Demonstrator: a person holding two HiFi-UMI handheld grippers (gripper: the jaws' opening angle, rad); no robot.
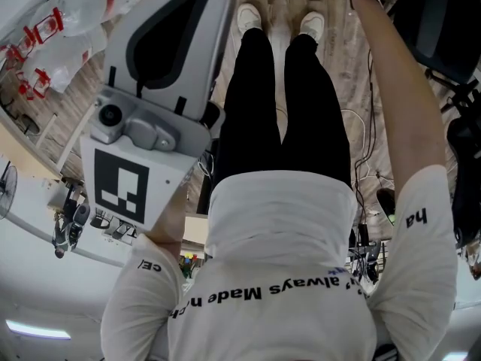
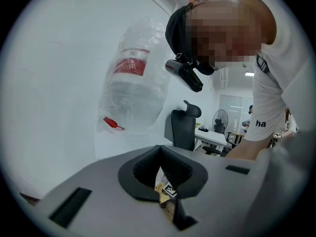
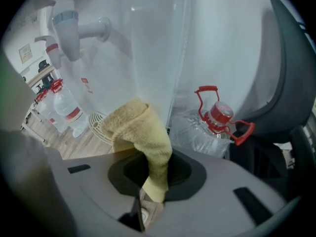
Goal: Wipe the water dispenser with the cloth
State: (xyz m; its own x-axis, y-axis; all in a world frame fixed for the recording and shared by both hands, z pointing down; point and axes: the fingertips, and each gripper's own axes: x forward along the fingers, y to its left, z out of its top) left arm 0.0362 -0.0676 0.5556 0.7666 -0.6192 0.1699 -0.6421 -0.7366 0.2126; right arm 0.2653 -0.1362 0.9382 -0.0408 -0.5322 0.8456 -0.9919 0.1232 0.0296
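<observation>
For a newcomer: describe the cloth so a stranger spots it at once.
Start at the white water dispenser filling the right gripper view. Before it, the right gripper is shut on the cloth. It alone is soft and yellow, among clear red-capped bottles.

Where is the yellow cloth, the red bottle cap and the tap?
yellow cloth point(image 3: 141, 130): right gripper view, middle of the hanging fold.
red bottle cap point(image 3: 218, 113): right gripper view, top of the cap.
tap point(image 3: 66, 31): right gripper view, its spout body.
</observation>
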